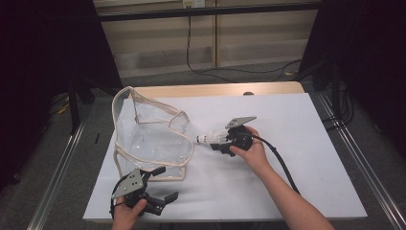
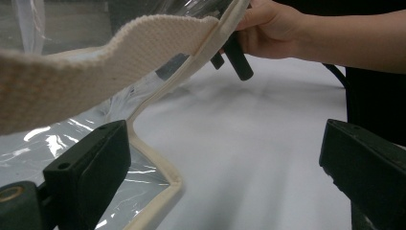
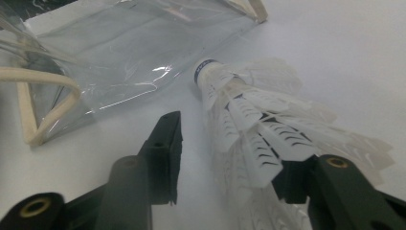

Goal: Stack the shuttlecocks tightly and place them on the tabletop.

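now the right gripper (image 1: 216,139) lies low over the middle of the table (image 1: 297,143), pointing left toward the bag (image 1: 148,136). a white shuttlecock (image 1: 209,139) sits between its jaws, cork end sticking out toward the bag. in the right gripper view the shuttlecock (image 3: 253,129) leans against the right jaw, its feathers touching the pad, while the left jaw stands apart from it with table showing in the gap. so the jaws are part open around the feathers; whether they truly pinch it i cannot tell. the cork tip lies just beside the bag's (image 3: 134,62) clear side, on the table.

the bag is clear plastic with cream trim and stands on the left half of the table, its mouth open upward, its near corner close to the front left edge. a cream strap (image 2: 95,67) arches across the left gripper view, above the jaws.

the left gripper (image 1: 165,184) is held at the front left corner of the table, just beside the bag's near corner. its jaws are spread wide and released, nothing between them but bare table; the left jaw is close by the bag's trimmed edge (image 2: 163,191), touching or not i cannot say.

the right hand (image 2: 268,26) also appears in the left gripper view, beyond the strap.
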### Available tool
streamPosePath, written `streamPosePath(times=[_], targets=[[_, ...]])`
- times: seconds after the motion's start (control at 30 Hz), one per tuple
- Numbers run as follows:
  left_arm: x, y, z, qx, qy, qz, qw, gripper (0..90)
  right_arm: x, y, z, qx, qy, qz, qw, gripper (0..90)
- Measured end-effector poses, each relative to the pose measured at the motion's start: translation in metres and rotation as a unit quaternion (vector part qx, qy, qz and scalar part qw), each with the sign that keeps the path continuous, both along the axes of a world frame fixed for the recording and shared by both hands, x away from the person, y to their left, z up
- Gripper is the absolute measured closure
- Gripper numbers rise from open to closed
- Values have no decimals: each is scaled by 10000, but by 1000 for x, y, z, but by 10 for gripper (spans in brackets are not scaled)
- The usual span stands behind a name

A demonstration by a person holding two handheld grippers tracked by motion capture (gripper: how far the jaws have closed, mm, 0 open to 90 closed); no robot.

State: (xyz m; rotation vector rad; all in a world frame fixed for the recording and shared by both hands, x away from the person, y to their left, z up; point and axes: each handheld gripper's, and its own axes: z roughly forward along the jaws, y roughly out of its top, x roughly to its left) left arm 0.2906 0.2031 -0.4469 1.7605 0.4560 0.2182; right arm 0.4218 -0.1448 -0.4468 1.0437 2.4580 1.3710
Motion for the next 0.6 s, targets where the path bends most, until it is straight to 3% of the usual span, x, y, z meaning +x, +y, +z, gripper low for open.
streamPosePath(times=[0.4,0.6], targets=[[0,0,0,-8,14,5,10000,38,3,11,-5,-201,-54,-94,9997,547],[1,0,-1,-30,18,-1,10000,38,6,11,-7,-173,-84,-206,9996,589]])
